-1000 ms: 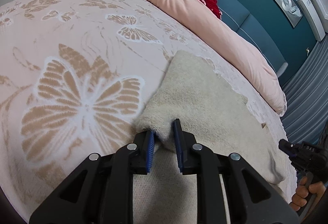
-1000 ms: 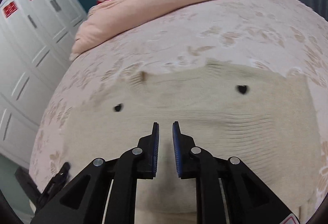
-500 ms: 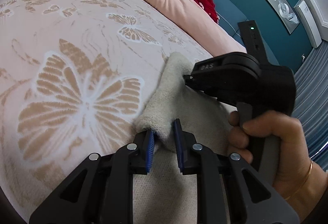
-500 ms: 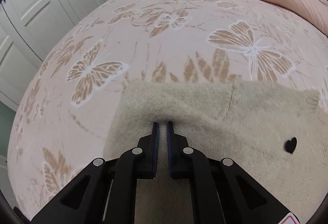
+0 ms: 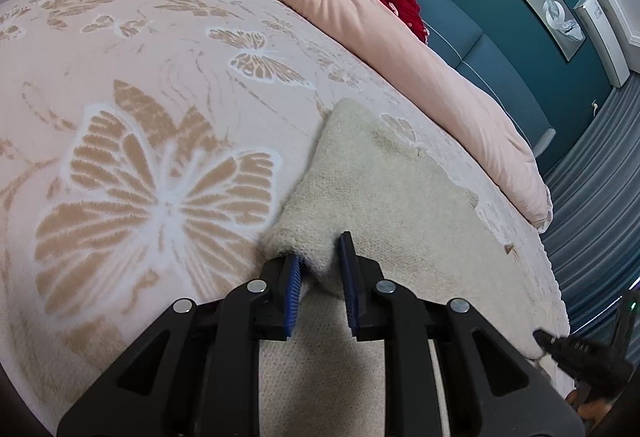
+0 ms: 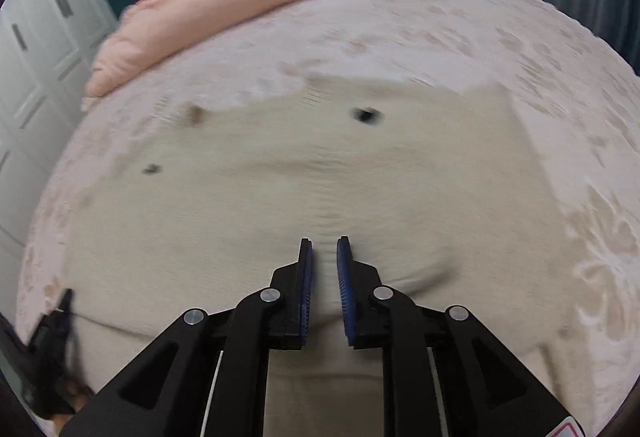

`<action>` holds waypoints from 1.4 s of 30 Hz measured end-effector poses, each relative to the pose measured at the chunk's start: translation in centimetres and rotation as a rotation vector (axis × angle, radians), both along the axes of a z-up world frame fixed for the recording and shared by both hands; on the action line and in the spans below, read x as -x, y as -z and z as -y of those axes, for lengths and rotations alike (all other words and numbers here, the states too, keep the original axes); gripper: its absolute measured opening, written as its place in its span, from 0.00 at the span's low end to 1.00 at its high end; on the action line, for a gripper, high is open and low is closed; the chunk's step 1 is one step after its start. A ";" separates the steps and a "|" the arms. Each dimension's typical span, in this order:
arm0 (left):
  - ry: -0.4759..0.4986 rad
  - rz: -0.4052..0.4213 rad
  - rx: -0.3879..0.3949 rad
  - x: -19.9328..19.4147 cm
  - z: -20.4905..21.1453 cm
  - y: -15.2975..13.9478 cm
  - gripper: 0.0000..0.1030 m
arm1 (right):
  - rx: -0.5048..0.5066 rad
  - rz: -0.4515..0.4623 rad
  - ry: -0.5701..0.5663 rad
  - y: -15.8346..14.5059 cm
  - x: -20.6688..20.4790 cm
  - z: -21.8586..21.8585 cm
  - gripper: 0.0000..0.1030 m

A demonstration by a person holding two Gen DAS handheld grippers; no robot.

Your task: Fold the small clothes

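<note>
A beige knit sweater (image 5: 380,197) lies flat on the butterfly bedspread (image 5: 160,109). My left gripper (image 5: 318,257) is shut on a bunched fold at its near left edge. In the right wrist view the sweater (image 6: 320,165) fills the middle, with small black hearts on it. My right gripper (image 6: 323,243) sits at the sweater's near edge. Its jaws stand a narrow gap apart with cloth in the gap, and the knit puckers around the tips. The right gripper (image 5: 576,349) also shows low at the right of the left wrist view. The left gripper (image 6: 56,321) shows at the lower left of the right wrist view.
A rolled pink duvet (image 5: 400,49) lies along the head of the bed with a red garment (image 5: 400,1) behind it. White wardrobe doors (image 6: 32,57) stand on one side, and grey curtains (image 5: 592,217) hang past the bed's other edge.
Half a second ago the right gripper was over at the sweater's far left corner, close to the left gripper. It is now back at the near edge. The left gripper has not moved.
</note>
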State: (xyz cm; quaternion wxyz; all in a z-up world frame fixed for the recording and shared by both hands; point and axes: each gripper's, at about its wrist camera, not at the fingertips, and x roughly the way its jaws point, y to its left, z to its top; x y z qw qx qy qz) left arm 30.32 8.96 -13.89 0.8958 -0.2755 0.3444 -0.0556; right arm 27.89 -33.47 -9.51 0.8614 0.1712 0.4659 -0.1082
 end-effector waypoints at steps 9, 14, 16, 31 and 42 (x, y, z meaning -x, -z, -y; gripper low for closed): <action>-0.004 -0.015 -0.043 -0.5 0.6 -0.2 0.19 | -0.085 0.093 0.080 -1.1 3.2 4.5 0.44; -0.004 -0.013 -0.039 -0.5 0.6 -0.2 0.19 | -0.198 0.115 0.053 -0.4 2.8 4.7 0.07; -0.004 -0.013 -0.037 -0.5 0.6 -0.2 0.19 | -0.203 0.216 0.066 -2.7 3.7 5.0 0.06; 0.072 -0.119 -0.018 0.7 -0.3 -2.6 0.39 | -0.162 0.145 0.127 -4.8 13.7 4.7 0.36; 0.207 -0.286 -0.001 22.2 -7.1 -3.9 0.94 | -0.213 -0.055 0.209 -0.9 36.0 5.0 0.69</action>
